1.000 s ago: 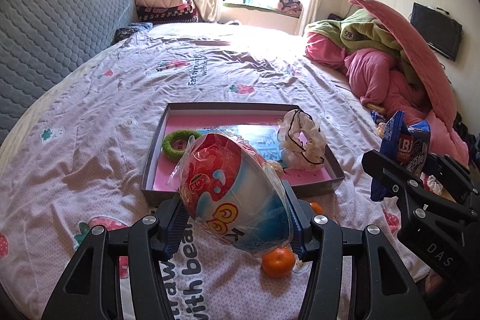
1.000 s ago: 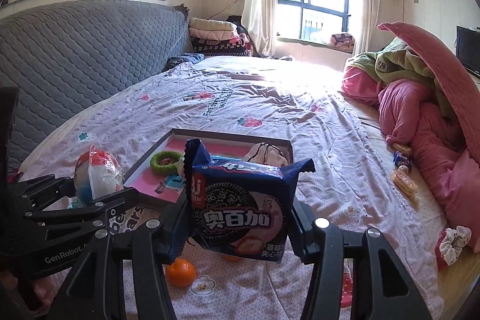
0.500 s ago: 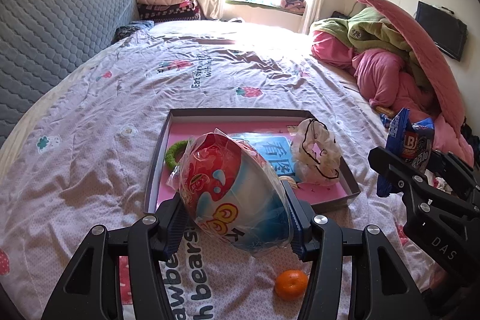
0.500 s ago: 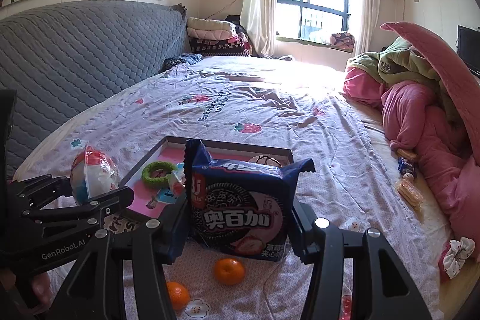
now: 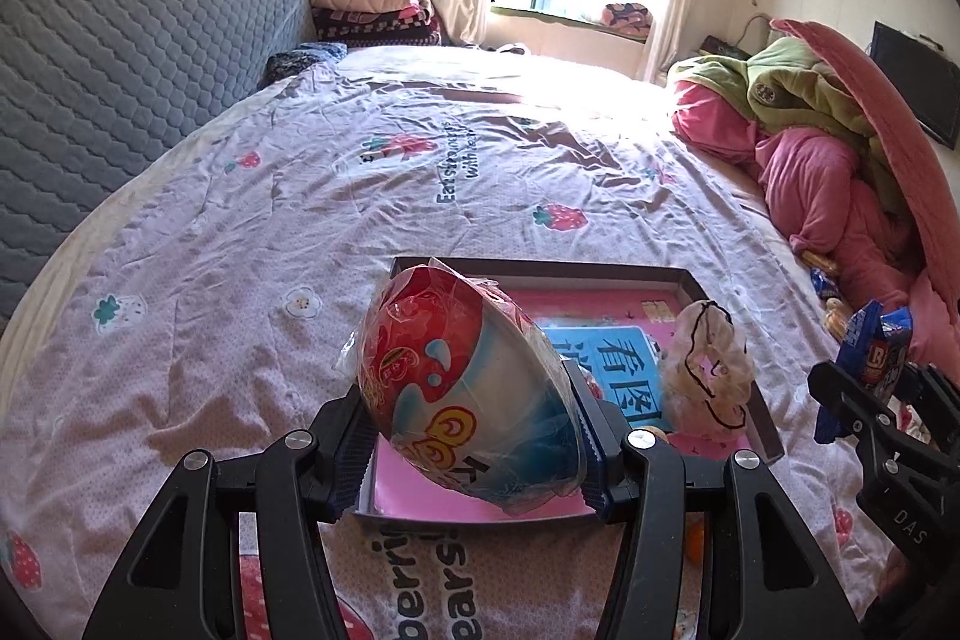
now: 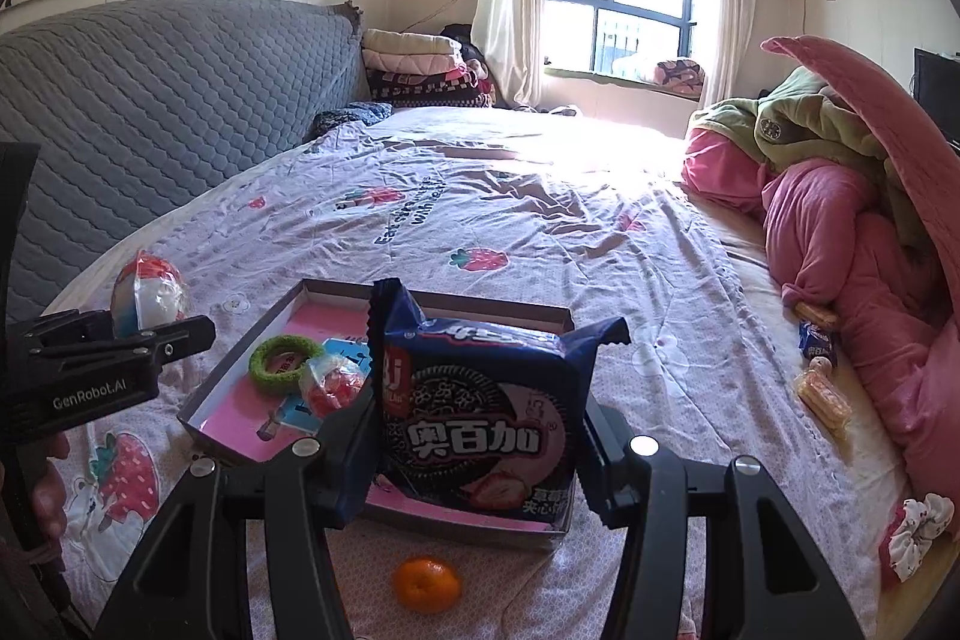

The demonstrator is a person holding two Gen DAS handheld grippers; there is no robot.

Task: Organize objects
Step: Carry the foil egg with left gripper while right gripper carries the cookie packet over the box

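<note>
My left gripper [image 5: 471, 451] is shut on a wrapped red, white and blue bowl snack [image 5: 462, 388] and holds it over the near left part of a shallow box with a pink floor [image 5: 729, 283]. My right gripper [image 6: 480, 442] is shut on a dark blue cookie packet [image 6: 480, 412] above the box's near right part [image 6: 462, 298]. In the box lie a green ring [image 6: 285, 361], a small red wrapped sweet [image 6: 333, 388], a blue card [image 5: 618, 373] and a pale scrunchie [image 5: 708, 376].
An orange [image 6: 427, 583] lies on the strawberry-print sheet in front of the box. Pink and green bedding [image 6: 840, 196] is piled at the right, with snack packets [image 6: 819, 388] and a white scrunchie [image 6: 915, 526] beside it. A grey headboard [image 5: 120, 52] runs along the left.
Both grippers have moved forward with their loads, from in front of the box to over its near part. The oranges have slid back toward the lower edge of the views.
</note>
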